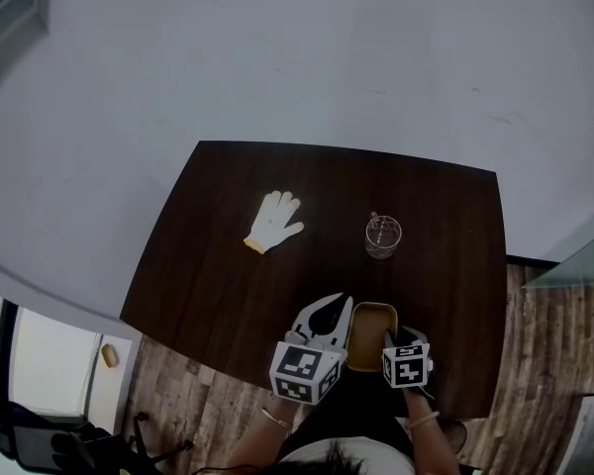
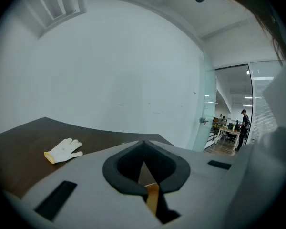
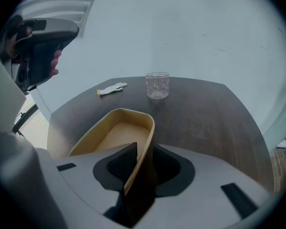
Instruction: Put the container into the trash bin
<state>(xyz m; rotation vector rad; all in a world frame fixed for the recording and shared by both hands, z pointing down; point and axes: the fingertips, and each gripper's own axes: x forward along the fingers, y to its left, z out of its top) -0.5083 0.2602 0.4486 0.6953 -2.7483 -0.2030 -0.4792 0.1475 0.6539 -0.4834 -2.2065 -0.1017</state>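
A yellow container (image 1: 371, 332) (image 3: 117, 132) lies on the dark table (image 1: 218, 265) close to its front edge, just in front of the person. My right gripper (image 1: 390, 340) (image 3: 144, 152) points down at it and stands open, one jaw inside and one outside the container's right wall, and I see no pad pressing on that wall. My left gripper (image 1: 343, 307) (image 2: 143, 147) hovers just left of the container, jaw tips together, holding nothing. A sliver of yellow shows below its jaws. No trash bin is in view.
A white work glove (image 1: 274, 222) (image 2: 63, 150) lies on the left half of the table. A clear drinking glass (image 1: 383, 236) (image 3: 157, 85) stands upright beyond the container. Wooden flooring (image 1: 549, 364) borders the table on the right and front.
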